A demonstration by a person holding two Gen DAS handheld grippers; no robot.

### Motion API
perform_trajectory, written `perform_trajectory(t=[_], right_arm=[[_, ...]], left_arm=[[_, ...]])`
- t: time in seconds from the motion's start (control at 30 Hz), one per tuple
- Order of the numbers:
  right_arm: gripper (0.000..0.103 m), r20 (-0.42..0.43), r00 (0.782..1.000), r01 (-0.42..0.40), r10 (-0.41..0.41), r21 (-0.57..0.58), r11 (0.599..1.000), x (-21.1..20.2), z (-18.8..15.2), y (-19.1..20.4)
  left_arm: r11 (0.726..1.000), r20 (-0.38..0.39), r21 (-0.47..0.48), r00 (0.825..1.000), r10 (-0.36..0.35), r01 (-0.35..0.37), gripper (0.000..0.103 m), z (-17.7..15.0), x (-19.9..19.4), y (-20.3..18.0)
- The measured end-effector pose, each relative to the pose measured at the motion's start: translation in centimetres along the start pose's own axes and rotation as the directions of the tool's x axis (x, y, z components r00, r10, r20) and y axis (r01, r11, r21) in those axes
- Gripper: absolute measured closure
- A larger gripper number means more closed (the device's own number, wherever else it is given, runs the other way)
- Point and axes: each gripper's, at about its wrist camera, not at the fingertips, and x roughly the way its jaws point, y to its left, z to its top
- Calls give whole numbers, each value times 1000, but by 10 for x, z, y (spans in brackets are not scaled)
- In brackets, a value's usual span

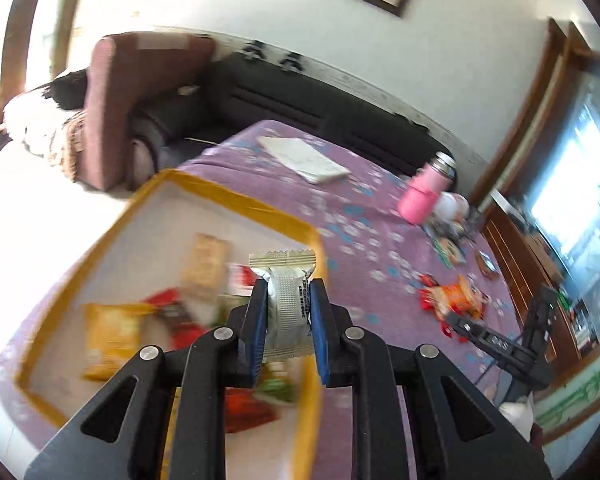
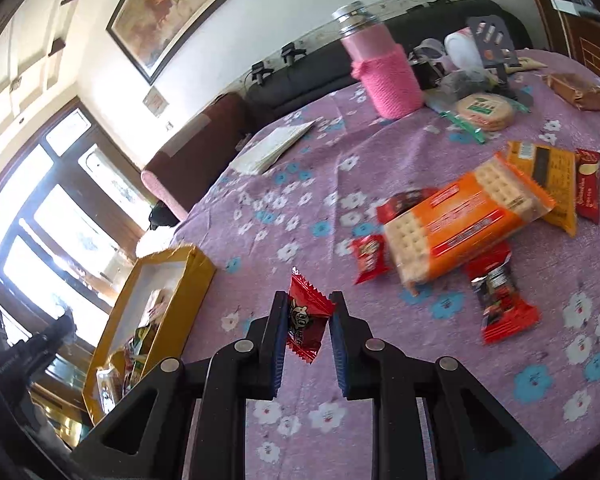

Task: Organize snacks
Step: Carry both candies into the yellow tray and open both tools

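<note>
Orange cracker pack (image 2: pixel 466 222) amid red packets, beside pink flask (image 2: pixel 388 76)

Purple flowered tablecloth (image 2: pixel 380 168); yellow box (image 1: pixel 228 196); red wrapper (image 2: pixel 306 320); white wrapper (image 1: pixel 286 300)

Black sofa (image 1: pixel 324 108) under framed painting (image 2: pixel 188 8), bright window (image 2: pixel 60 216).

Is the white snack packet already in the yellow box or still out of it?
Out. The white snack packet is clamped in the left gripper, held above the yellow box, where other snacks lie.
</note>
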Motion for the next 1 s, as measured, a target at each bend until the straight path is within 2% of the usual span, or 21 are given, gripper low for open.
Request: perform_trajectory(t=[0.07,0.2,0.33,0.47,0.6,0.7,0.8,1.0], right_arm=[[83,-28,1000,-4,3,-49,999,3,-10,26],[83,-88,994,-82,71,-134,987,12,-19,92],[83,-178,976,-160,124,-203,966,35,-21,160],[83,-264,957,-183,118,-236,954,74,-32,206],[83,-328,940,-182,91,-258,949,118,-45,231],[80,-331,941,-174,71,-292,940,135,-50,242],[76,-307,949,-168,67,-314,934,132,-53,248],[60,-200,974,-163,103,-313,936,87,-40,234]], left_arm=[[999,3,-24,1000,26,-26,85,7,-2,25],[997,-13,-40,998,64,-64,85,14,11,50],[994,-49,-58,995,90,-92,85,16,33,72],[991,-89,-88,991,96,-103,85,15,51,93],[988,-107,-118,991,83,-96,85,12,60,104],[986,-120,-152,991,55,-73,83,10,59,110],[985,-82,-165,996,41,-54,81,10,43,109],[987,-8,-155,999,-34,32,64,6,-6,82]])
